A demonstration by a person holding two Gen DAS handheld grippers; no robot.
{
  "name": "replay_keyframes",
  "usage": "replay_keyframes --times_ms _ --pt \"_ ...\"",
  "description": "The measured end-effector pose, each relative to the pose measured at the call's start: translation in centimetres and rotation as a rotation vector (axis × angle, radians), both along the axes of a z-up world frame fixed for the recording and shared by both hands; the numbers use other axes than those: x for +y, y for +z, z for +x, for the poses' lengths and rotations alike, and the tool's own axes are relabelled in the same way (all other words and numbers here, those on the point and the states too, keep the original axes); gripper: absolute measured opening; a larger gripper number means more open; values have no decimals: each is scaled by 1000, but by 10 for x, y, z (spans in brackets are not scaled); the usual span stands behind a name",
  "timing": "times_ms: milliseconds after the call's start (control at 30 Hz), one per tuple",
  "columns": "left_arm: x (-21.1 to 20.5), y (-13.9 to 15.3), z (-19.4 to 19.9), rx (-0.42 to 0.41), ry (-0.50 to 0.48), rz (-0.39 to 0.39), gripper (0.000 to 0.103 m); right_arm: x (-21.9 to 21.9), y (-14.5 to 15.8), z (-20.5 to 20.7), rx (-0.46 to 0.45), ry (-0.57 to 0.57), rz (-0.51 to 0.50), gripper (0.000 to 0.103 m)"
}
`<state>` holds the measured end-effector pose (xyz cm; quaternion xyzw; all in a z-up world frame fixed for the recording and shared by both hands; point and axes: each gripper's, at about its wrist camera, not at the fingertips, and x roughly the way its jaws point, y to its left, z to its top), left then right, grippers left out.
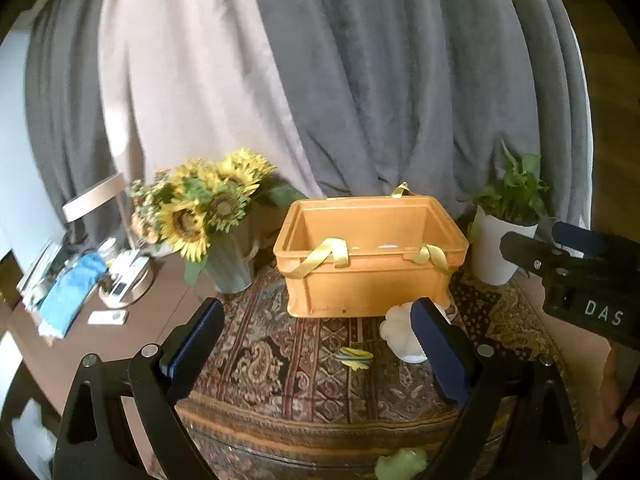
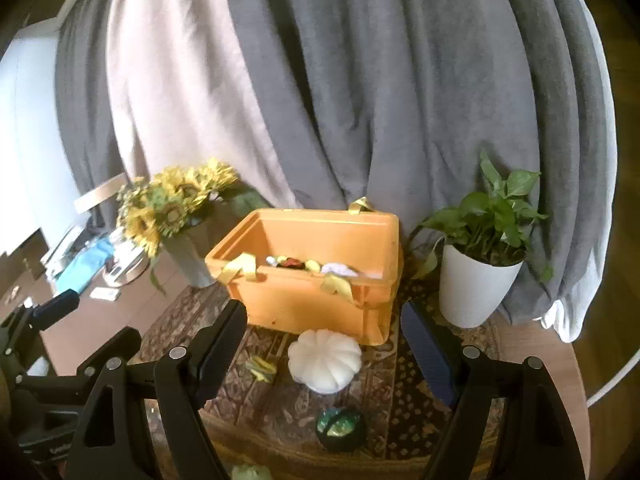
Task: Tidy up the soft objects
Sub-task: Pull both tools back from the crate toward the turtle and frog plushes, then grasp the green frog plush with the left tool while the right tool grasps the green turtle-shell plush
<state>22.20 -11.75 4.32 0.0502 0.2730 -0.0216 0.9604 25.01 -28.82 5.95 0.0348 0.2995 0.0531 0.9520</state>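
Observation:
An orange crate [image 1: 372,280] [image 2: 312,300] with yellow ribbon handles stands on a patterned rug; several small soft items lie inside it [image 2: 308,265]. A white plush pumpkin [image 2: 325,360] [image 1: 400,328] sits in front of the crate. A small yellow-striped soft toy [image 1: 355,357] [image 2: 262,369] lies to its left. A dark green soft ball [image 2: 340,428] and a pale green soft item [image 1: 402,465] [image 2: 252,473] lie nearer. My left gripper [image 1: 320,344] is open and empty. My right gripper [image 2: 324,344] is open and empty, above the pumpkin; its body shows in the left wrist view [image 1: 584,276].
A vase of sunflowers [image 1: 208,220] [image 2: 176,216] stands left of the crate. A potted plant in a white pot [image 1: 500,236] [image 2: 476,276] stands to the right. Grey curtains [image 1: 360,80] hang behind. A cluttered side table [image 1: 92,280] is at the left.

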Motion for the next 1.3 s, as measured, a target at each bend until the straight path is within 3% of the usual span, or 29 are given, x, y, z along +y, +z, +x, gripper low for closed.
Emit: replay_keyframes --times_ms 533,800,1300 --pt "-40 -45 -68 10 196 -5 96 -32 -46 -27 54 198 46 80" --pt "-55 -80 -85 -7 241 49 96 -31 -82 -25 124 275 32 80" --pt "-69 -143 -71 193 273 -27 96 -29 -149 8 296 389 17 80"
